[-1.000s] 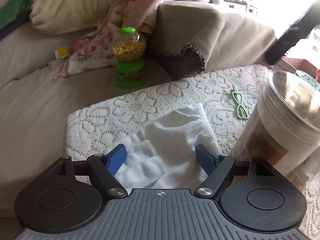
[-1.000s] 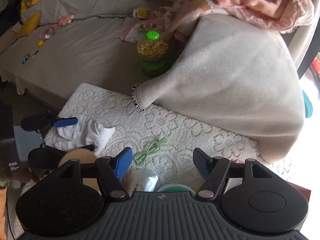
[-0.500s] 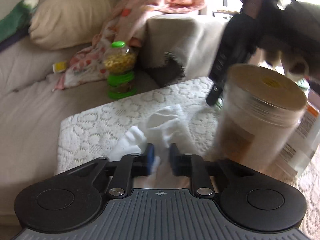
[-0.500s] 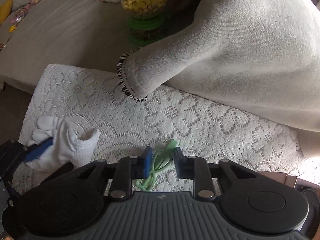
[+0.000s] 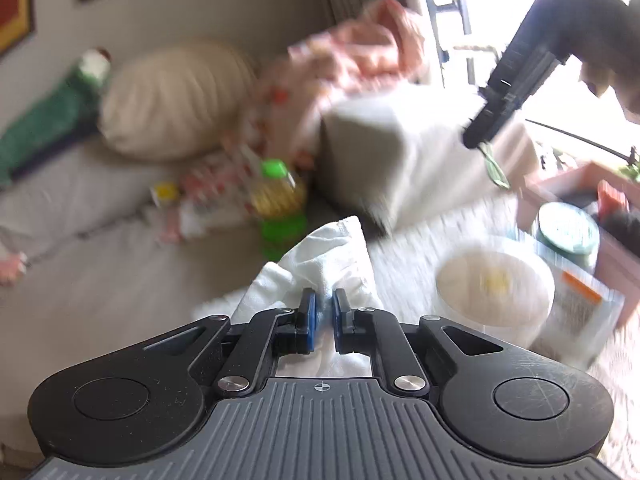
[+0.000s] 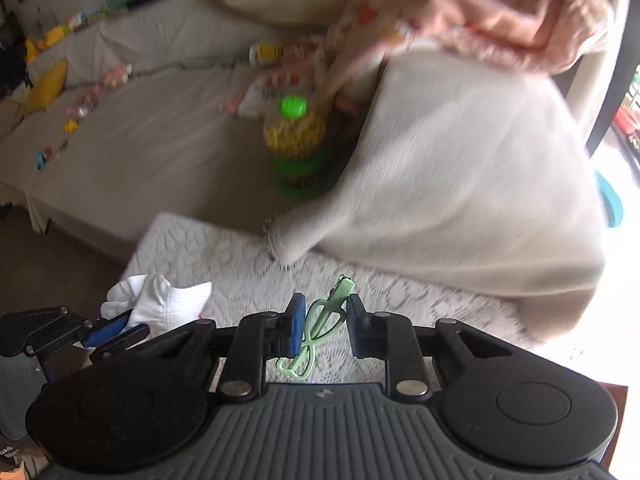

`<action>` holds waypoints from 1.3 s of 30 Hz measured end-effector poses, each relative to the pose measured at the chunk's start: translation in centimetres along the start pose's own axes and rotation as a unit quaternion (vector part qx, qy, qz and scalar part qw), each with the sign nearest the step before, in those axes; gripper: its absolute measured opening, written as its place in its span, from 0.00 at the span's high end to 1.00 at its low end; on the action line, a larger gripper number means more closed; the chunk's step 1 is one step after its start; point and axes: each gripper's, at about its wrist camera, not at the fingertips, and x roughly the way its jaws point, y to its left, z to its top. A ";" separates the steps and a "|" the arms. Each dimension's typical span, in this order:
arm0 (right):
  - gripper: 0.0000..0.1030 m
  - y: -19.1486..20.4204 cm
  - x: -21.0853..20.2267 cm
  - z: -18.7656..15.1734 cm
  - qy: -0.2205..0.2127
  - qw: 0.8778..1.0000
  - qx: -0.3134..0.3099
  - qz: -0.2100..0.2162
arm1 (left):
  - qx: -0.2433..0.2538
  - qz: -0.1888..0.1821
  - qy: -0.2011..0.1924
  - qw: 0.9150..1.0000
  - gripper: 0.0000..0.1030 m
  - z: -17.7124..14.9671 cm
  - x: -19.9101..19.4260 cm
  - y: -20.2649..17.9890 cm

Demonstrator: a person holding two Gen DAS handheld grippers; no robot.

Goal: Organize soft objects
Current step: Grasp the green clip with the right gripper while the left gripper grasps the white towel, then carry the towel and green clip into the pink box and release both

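Left wrist view first: my left gripper has its jaws drawn almost together, having just been closing, and the white cloth is pinched between the blue pads. The cloth bunches up straight ahead of the fingertips, its long run heading away from me along the line of the fingers — so there is nothing left to reach for on this side. The gripper tilts gently downward over the lace cover, and the cloth looks raised clear of it at the pinch, though blur makes the far edge hard to judge. Up at the right I see my right gripper pointing steeply down with the green clip dangling from its tips, well apart from the cloth. The lidded tub sits just to the right of my left fingers.

Right wrist view now: the jaws are narrow here too, having just closed in, and they squeeze the green clip between them. Its long axis runs roughly along the fingers, tip forward, looped end hanging back toward the camera. The left gripper shows low at the left, nearer the white cloth and gripping it — each hand owns its own item. I judge the carry comes next; where the things belong, I cannot tell.
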 end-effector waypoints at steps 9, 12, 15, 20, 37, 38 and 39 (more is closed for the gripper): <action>0.79 -2.3 -10.1 -2.4 -0.093 0.995 -0.026 0.003 | 0.010 0.019 -0.065 0.998 0.89 7.4 -6.2 -3.6; 0.79 -3.9 -12.7 -4.0 -0.108 0.994 -0.021 0.005 | 0.023 -0.002 -0.072 0.997 0.89 9.0 -7.3 -6.8; 0.79 -5.9 -15.3 -6.1 -0.124 0.992 -0.016 0.003 | 0.045 -0.034 -0.074 0.996 0.89 10.4 -7.6 -10.6; 0.79 -10.3 -18.7 -9.4 -0.151 0.989 0.003 -0.004 | 0.069 -0.091 -0.077 0.990 0.89 12.2 -7.4 -16.6; 0.79 -20.5 -17.0 -15.0 -0.135 0.988 0.054 -0.050 | 0.015 -0.273 0.005 0.962 0.89 11.4 1.3 -27.8; 0.79 -20.7 -16.7 -15.1 -0.132 0.988 0.056 -0.049 | 0.014 -0.278 0.010 0.961 0.89 11.4 2.1 -28.3; 0.79 -20.9 -16.4 -15.1 -0.129 0.989 0.059 -0.047 | 0.015 -0.287 0.017 0.958 0.89 11.3 3.0 -28.8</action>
